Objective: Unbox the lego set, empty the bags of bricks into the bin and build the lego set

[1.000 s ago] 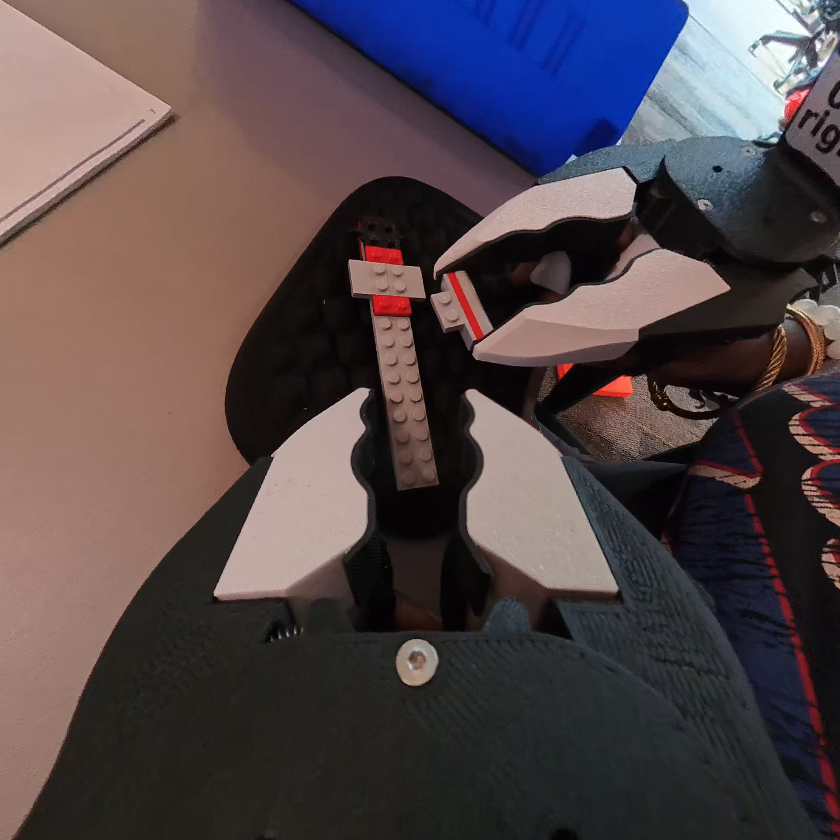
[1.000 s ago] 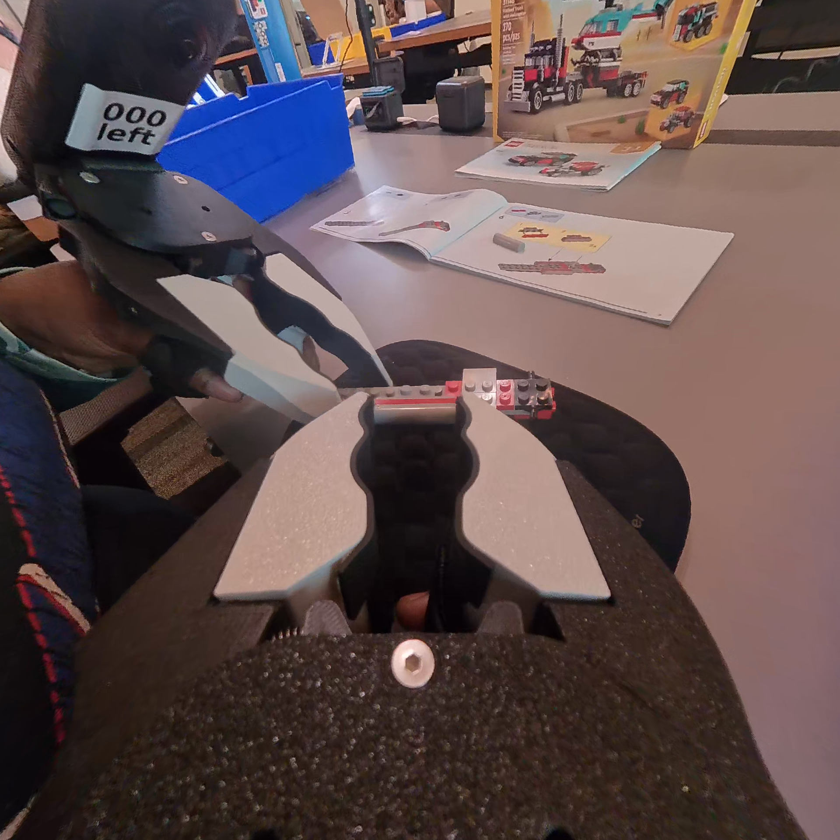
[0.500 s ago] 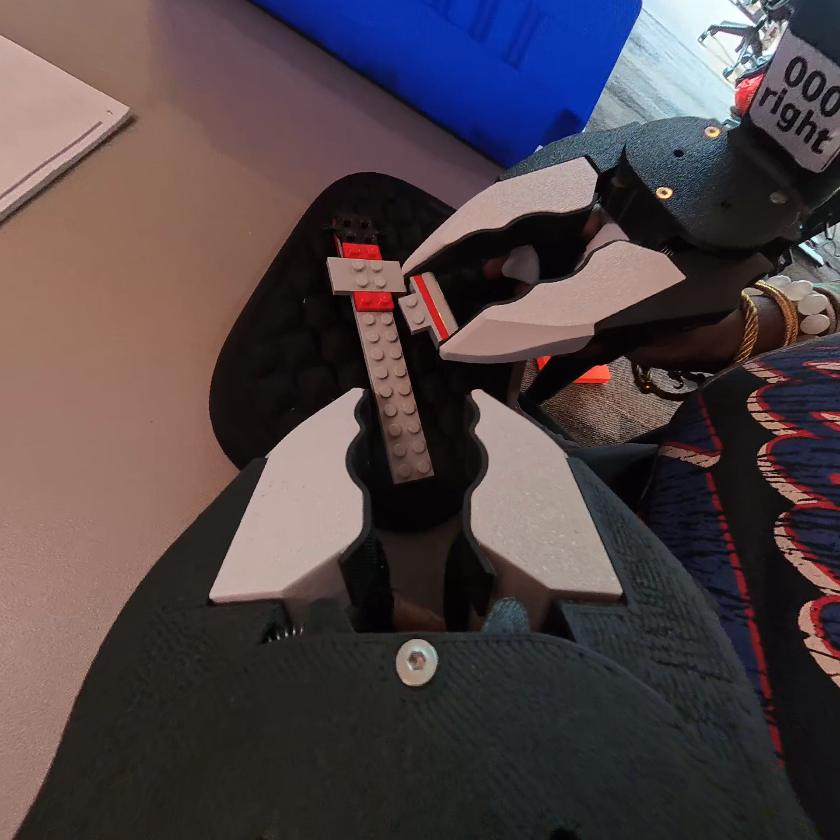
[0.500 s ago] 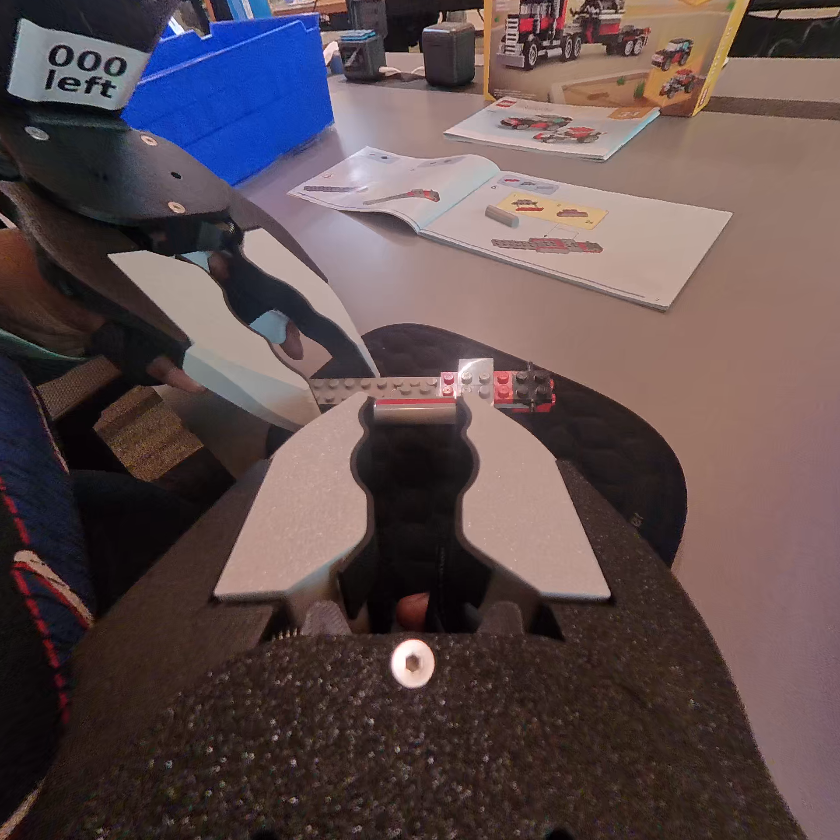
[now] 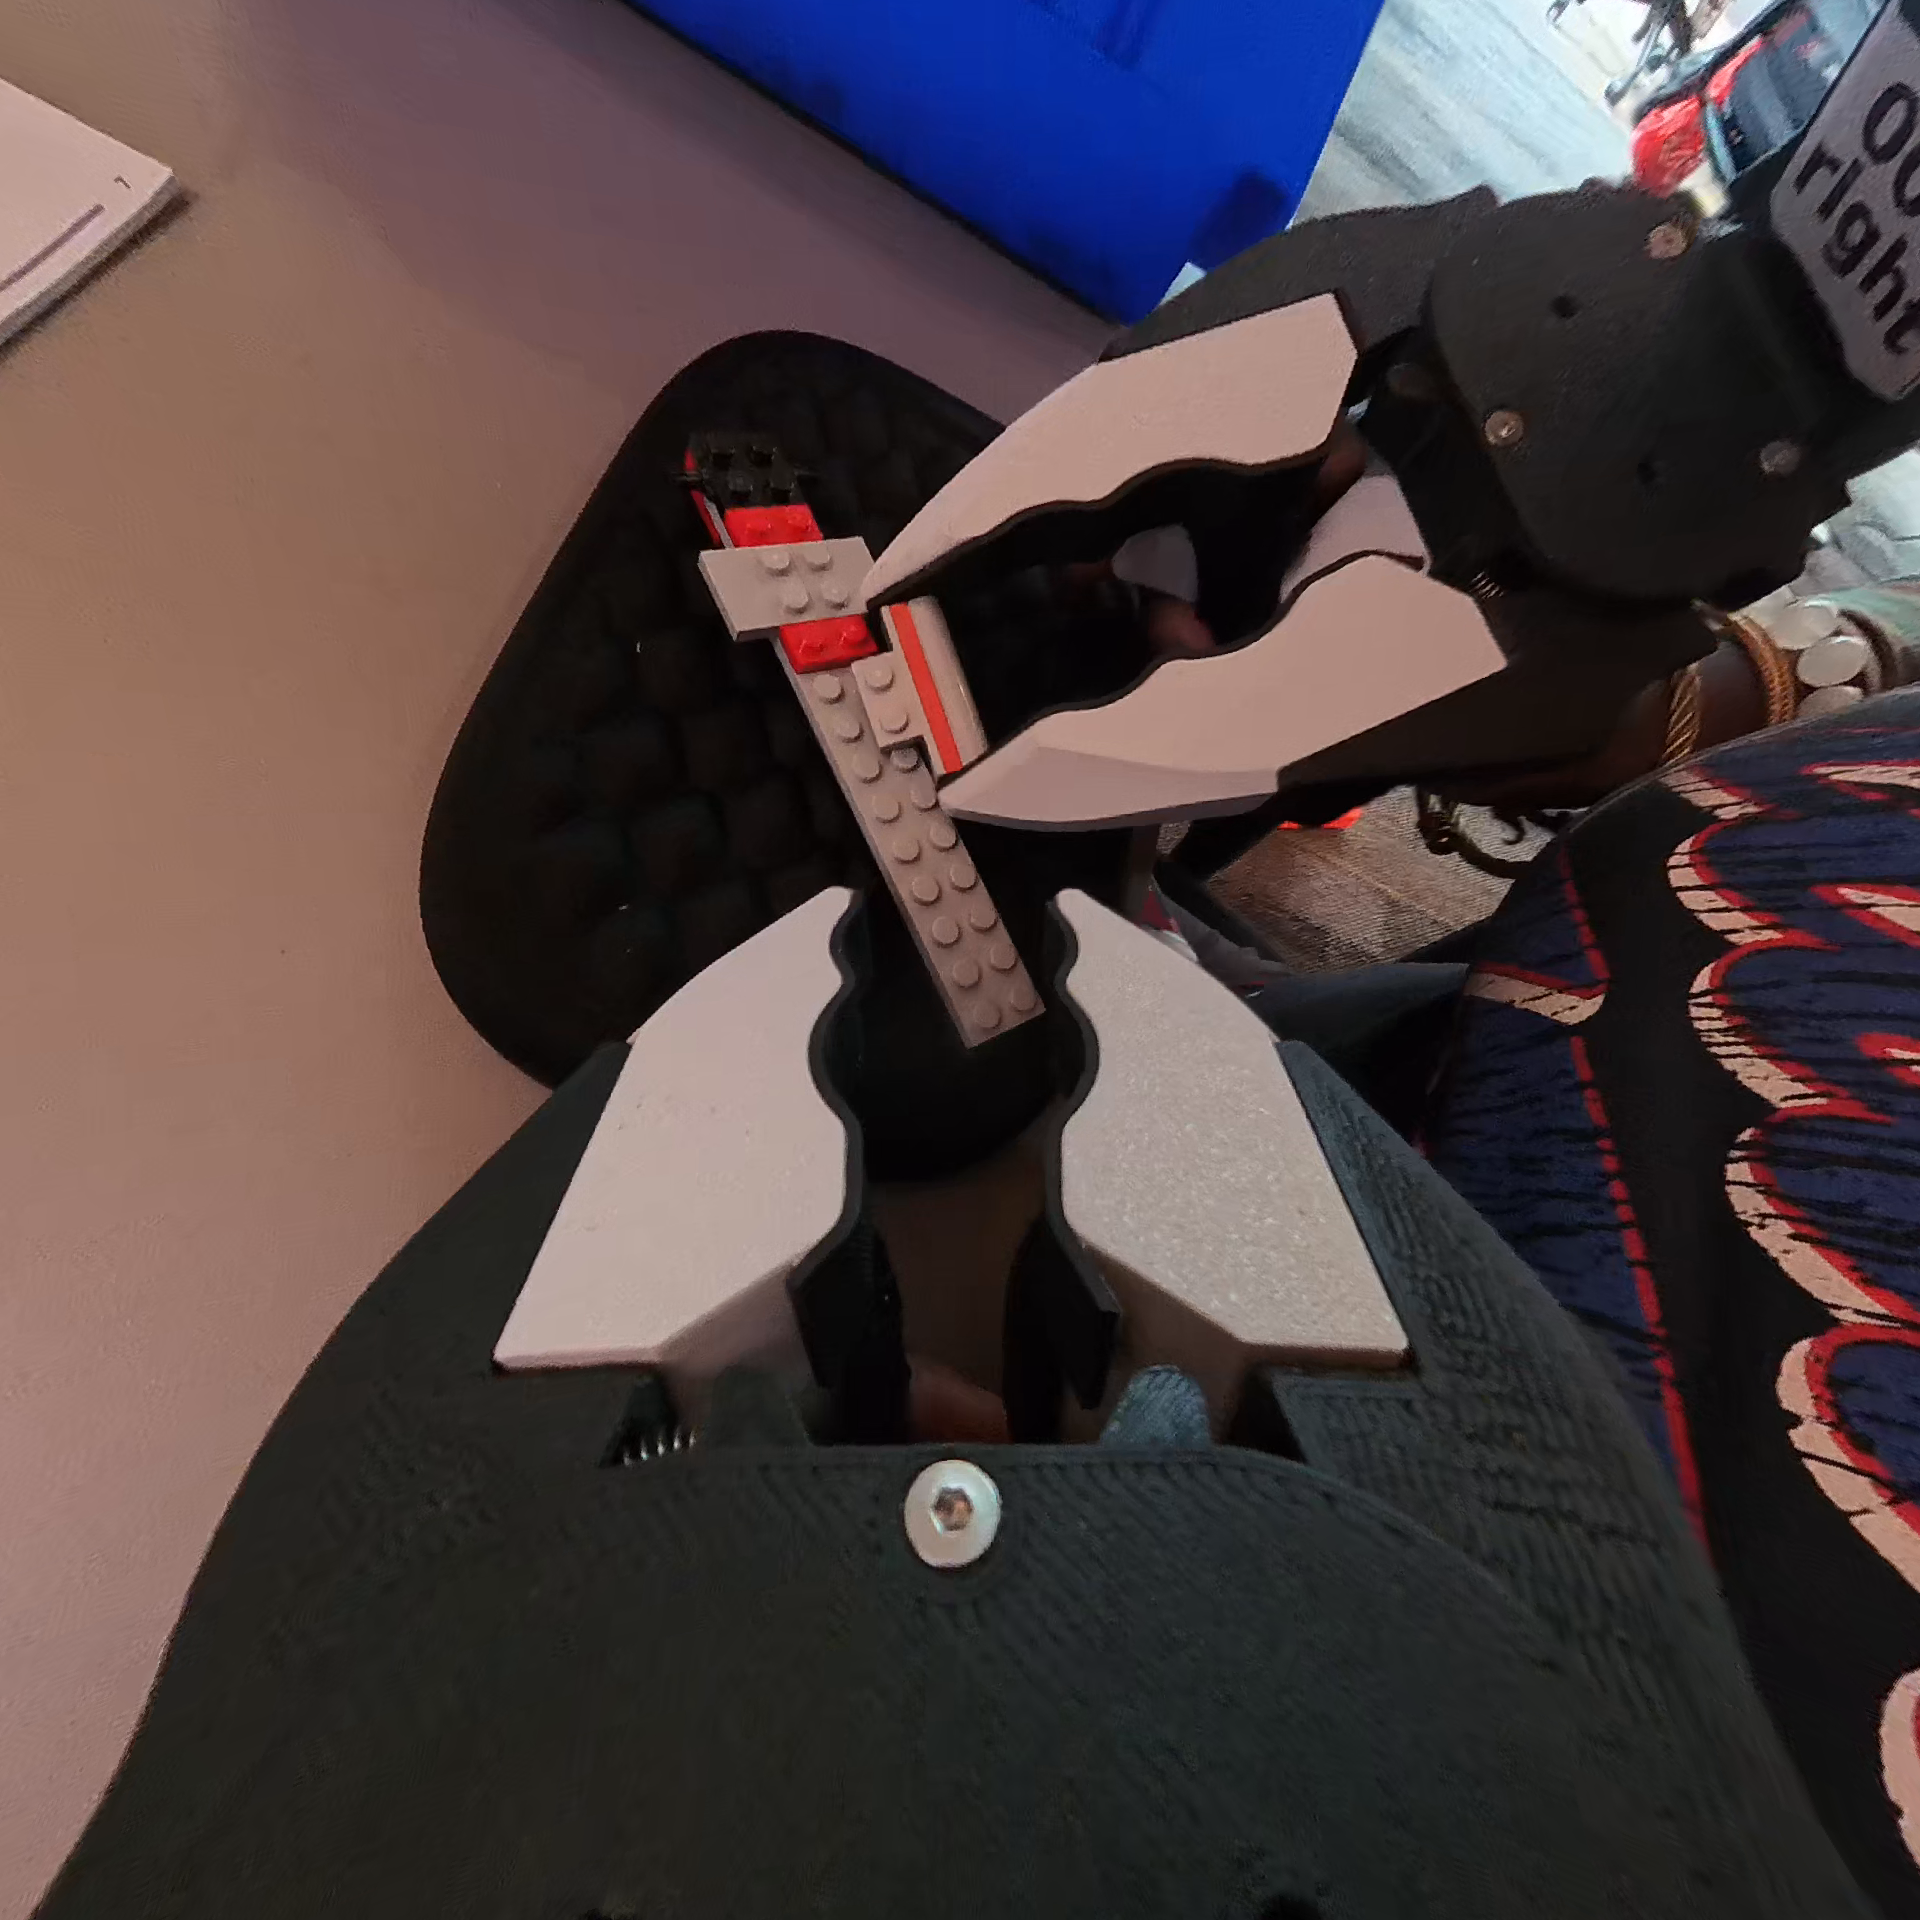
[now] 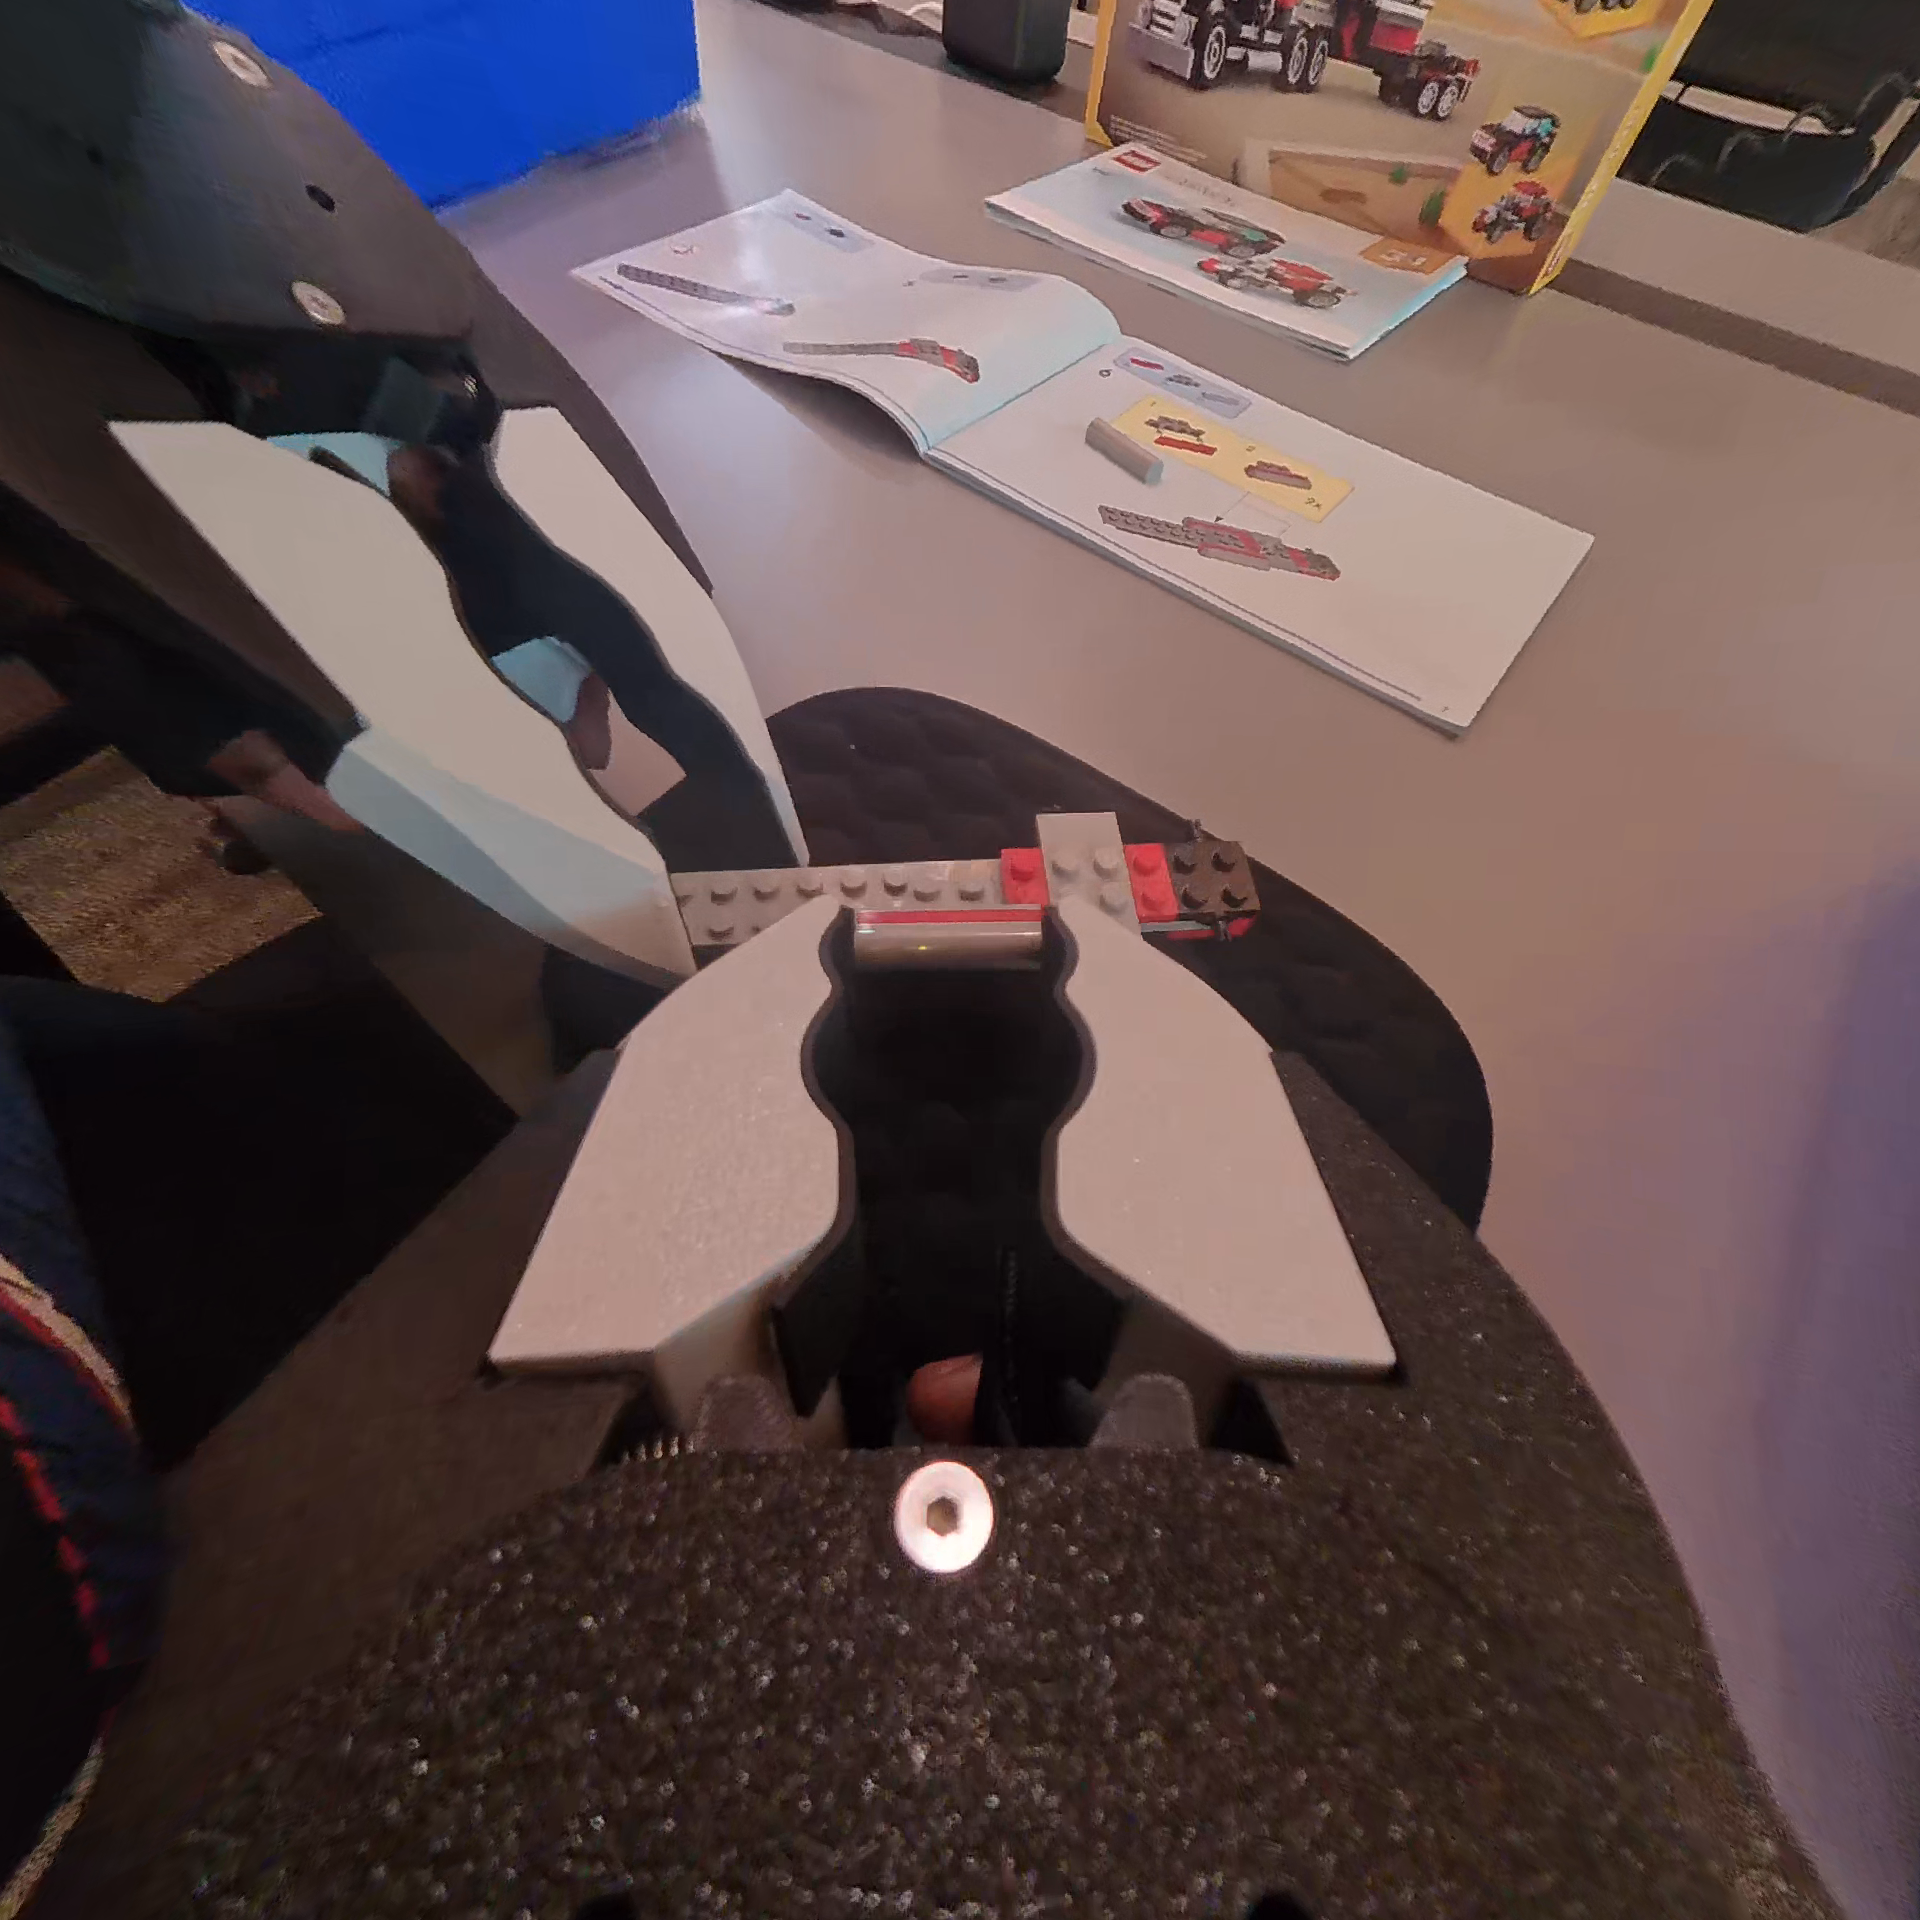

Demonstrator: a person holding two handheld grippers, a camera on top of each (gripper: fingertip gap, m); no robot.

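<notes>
A long grey plate (image 5: 914, 862) with red plates, a light grey cross plate and a black piece at its far end lies on a black pad (image 5: 623, 779). My left gripper (image 5: 956, 914) is open, its jaws on either side of the plate's near end without clamping it. My right gripper (image 5: 914, 696) is shut on a small grey and red piece (image 5: 920, 675) and holds it against the plate's right side, just behind a red plate. In the right wrist view the small piece (image 6: 945, 935) sits between my right gripper's fingertips (image 6: 945, 930) against the plate (image 6: 831, 888); the left gripper (image 6: 732, 904) is at the plate's left end.
An open instruction booklet (image 6: 1247, 520) with a loose grey piece (image 6: 1122, 449) on it lies beyond the pad (image 6: 1351, 987). A second booklet (image 6: 1226, 249) and the set's box (image 6: 1403, 104) are farther back. A blue bin (image 5: 1039, 125) stands behind the pad. The person's patterned clothing (image 5: 1714, 1143) is at the table edge.
My right gripper has moved left with the small piece, from a gap beside the long plate to touching it. The left gripper has stayed at the plate's near end.
</notes>
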